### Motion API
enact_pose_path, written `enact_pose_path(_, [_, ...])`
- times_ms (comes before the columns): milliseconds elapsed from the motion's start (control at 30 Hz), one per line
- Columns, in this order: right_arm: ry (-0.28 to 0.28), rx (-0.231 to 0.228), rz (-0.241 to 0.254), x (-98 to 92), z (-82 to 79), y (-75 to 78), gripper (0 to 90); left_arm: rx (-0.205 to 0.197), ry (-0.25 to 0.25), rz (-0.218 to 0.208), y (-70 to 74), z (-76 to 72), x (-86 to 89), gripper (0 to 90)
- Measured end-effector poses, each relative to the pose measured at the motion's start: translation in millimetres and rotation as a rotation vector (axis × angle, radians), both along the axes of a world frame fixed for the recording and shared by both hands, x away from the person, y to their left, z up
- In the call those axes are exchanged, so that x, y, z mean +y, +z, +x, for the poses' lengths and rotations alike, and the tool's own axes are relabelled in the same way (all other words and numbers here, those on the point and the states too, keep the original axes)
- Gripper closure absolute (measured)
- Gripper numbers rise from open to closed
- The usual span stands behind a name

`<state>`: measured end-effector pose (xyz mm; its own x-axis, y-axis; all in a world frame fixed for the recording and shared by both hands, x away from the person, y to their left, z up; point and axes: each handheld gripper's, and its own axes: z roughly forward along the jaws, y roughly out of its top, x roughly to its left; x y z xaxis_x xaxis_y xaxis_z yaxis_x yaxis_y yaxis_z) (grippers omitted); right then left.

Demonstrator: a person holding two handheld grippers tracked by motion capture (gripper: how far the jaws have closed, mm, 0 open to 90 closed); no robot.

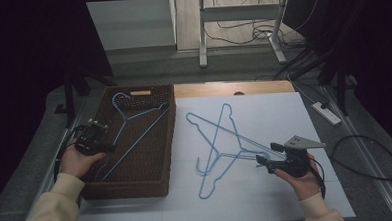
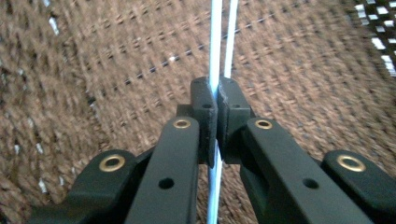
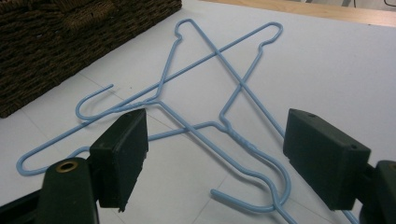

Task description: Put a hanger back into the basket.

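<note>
Step in hand, judged: a blue hanger (image 1: 134, 124), clamped in the left gripper (image 2: 217, 105), is being lowered into the brown basket (image 1: 169, 141) at left of frame; next, two crossed hangers (image 1: 220, 144) at centre await the right gripper (image 3: 215, 158), its jaws held apart.

1. A white table top (image 1: 284, 111) fills the middle of the high view; a strip of bare wood (image 1: 233, 88) runs along its far edge.
2. The floor (image 1: 147, 67) beyond the far edge is grey; farther off it turns to pale boards (image 1: 187, 21).
3. A white metal stand (image 1: 201, 30) with two legs rises there, loose black cables (image 1: 240, 33) lying between them.
4. A white power strip (image 1: 326, 113) lies on the floor off the table's right edge, beside a looped black cable (image 1: 371, 158).
5. The left and right sides are dark.
</note>
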<state>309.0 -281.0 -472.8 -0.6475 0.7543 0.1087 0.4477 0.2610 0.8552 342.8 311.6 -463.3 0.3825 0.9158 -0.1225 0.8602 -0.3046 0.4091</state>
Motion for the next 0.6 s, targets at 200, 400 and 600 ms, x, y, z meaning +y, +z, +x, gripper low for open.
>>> enact_pose_path(200, [0.002, 0.002, -0.002, 0.3, 0.5, -0.8, 22.8, 0.012, 0.041, 0.09, -2.3, 4.7, -4.3, 86.3])
enact_pose_path(400, [0.003, 0.003, -0.003, 0.8, 0.6, -1.2, 22.7, 0.028, 0.061, 0.133, -5.7, 10.0, -7.4, 85.9])
enact_pose_path(600, [0.003, 0.003, -0.003, 0.4, 0.7, -1.1, 22.7, -0.02, 0.066, 0.132, -3.5, 8.1, -9.2, 77.4])
